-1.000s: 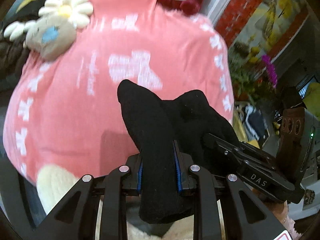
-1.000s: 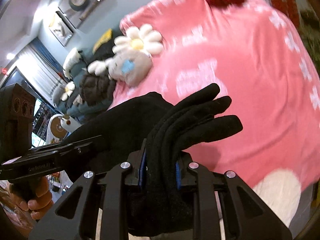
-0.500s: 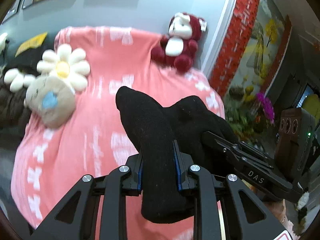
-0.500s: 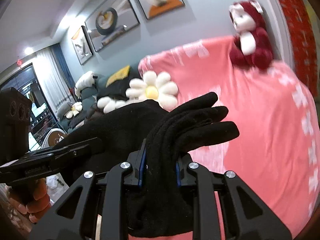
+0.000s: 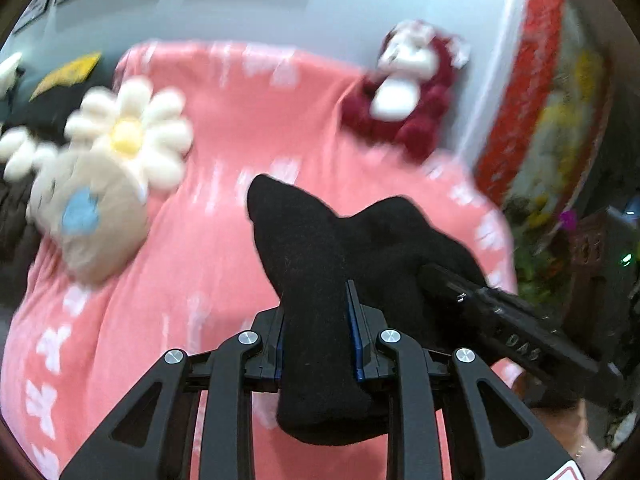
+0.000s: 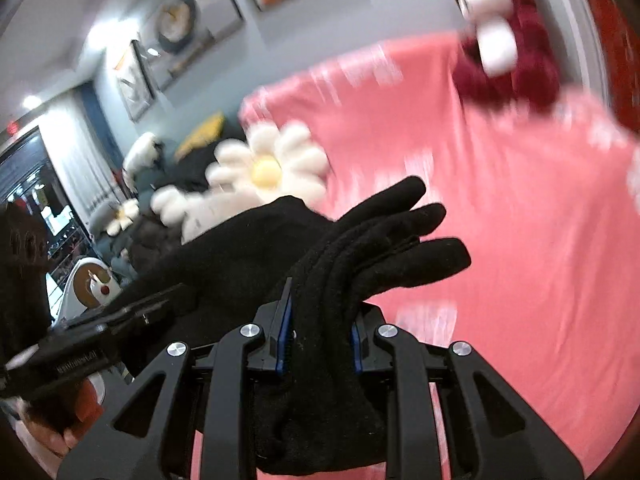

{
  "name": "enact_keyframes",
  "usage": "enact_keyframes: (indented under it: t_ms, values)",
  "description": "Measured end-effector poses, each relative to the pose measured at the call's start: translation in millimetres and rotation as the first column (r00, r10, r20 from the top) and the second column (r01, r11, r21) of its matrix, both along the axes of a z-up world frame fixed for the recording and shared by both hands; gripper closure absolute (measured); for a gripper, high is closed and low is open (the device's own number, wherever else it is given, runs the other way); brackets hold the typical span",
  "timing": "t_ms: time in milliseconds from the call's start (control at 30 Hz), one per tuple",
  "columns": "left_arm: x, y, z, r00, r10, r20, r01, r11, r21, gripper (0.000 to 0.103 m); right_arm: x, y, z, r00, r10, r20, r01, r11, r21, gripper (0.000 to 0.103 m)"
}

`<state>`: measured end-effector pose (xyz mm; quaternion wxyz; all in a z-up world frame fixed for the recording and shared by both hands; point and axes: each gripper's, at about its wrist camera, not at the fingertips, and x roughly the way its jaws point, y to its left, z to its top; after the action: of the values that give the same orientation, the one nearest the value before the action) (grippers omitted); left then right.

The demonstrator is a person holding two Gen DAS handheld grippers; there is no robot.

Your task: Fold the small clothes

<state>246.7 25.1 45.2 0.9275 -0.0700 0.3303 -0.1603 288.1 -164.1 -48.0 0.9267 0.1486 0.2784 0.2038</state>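
Jaws of both the left gripper (image 5: pixel 319 332) and the right gripper (image 6: pixel 320 322) clamp one black glove (image 6: pixel 360 240), held above the pink blanket (image 5: pixel 208 264), finger end pointing toward two o'clock.

Black glove (image 6: pixel 340 264) held aloft above pink blanket, finger end splayed forward.

I'm in a home living room: a pink blanket (image 5: pixel 248 128) drapes the sofa, a daisy cushion (image 5: pixel 128 136) mid-left, framed pictures (image 6: pixel 176 28) at upper left.
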Motion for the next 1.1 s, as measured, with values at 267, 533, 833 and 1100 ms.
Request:
enact_keyframes:
  t_ms: [267, 533, 833, 1100]
  values:
    - [10.5, 24.5, -107.3, 0.978, 0.044, -0.205, -0.052, 0.998, -0.036, 0.084, 5.6, 23.2, -98.7, 0.982, 0.056, -0.179, -0.061, 0.998, -0.023, 0.082]
    - [-49.3, 96.1, -90.7, 0.976, 0.136, -0.169, -0.141, 0.990, -0.023, 0.085, -48.3, 86.8, -96.1, 0.971, 0.190, -0.146, -0.181, 0.981, 0.072, 0.082]
    - [-99.1, 128.8, -191.3, 0.832, 0.291, -0.472, -0.220, 0.955, 0.201, 0.078, -110.4, 112.8, -181.3, 0.907, 0.127, -0.402, -0.155, 0.987, -0.036, 0.072]
    - [-110.1, 100.3, -162.9, 0.880, 0.274, -0.389, -0.211, 0.957, 0.197, 0.060, -113.2, 126.2, -172.9, 0.902, 0.130, -0.411, -0.198, 0.972, -0.128, 0.085]
